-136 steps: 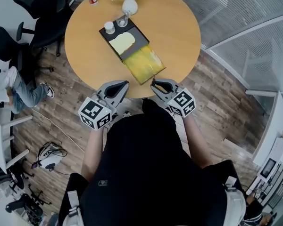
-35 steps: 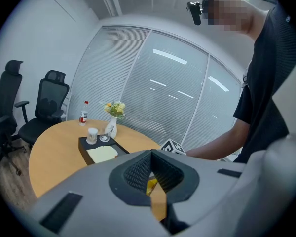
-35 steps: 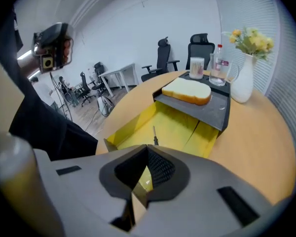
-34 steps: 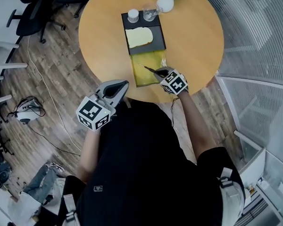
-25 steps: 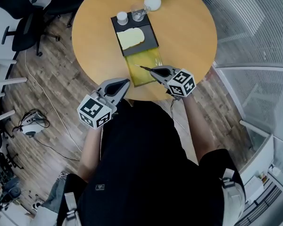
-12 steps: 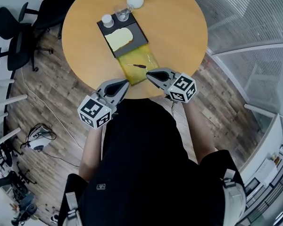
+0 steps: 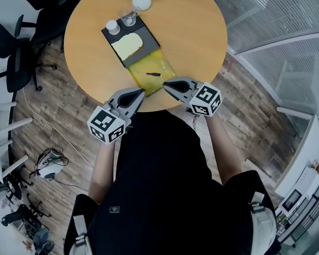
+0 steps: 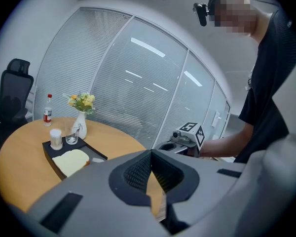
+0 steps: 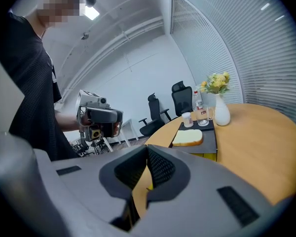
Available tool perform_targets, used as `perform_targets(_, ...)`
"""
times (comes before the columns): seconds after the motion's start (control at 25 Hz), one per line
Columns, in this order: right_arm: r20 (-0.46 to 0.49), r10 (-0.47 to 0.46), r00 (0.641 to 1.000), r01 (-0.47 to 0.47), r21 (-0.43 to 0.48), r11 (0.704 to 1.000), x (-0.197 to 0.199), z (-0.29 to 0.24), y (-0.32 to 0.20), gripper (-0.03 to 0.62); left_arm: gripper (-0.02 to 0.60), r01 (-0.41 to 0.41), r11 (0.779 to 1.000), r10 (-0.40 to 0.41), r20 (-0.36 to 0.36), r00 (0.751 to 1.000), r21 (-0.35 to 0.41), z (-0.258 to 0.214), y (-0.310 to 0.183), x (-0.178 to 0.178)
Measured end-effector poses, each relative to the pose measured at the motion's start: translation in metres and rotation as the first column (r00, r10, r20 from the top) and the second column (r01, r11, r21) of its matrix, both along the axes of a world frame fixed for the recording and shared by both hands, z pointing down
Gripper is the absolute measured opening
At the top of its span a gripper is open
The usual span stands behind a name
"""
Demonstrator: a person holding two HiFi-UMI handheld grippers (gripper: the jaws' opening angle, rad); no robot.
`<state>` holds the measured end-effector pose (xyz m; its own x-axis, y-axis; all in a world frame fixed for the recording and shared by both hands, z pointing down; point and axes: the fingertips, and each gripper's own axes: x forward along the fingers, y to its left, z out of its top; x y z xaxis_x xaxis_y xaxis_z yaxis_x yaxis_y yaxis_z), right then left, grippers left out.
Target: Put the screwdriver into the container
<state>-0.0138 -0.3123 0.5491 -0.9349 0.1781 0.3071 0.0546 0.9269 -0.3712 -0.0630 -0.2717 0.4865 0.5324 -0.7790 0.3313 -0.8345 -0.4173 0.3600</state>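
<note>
Now screwdriver (image 7: 150, 74) crosswise in container (image 7: 167, 69), tip leftward, left gripper (image 7: 141, 92) and right gripper (image 7: 166, 83) fingers together.

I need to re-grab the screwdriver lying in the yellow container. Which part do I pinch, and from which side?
Pinch the thin dark screwdriver at its thicker handle end, the end nearer the right gripper. It lies flat across the shallow yellow container, so probably come down from above with the jaws straddling the handle crosswise. That gripper is shut, so open it first.
</note>
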Motion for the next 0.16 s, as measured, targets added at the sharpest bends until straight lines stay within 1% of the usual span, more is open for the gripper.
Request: perform_targets(0.16, 0.014, 0.025, 1.0, -0.025, 0.001, 1.0, 0.0075, -0.0079, -0.0011, 0.005, 0.003, -0.033, 0.999, 0.033, 0.008, 0.999, 0.003, -0.0044, -0.0045, 0.0095)
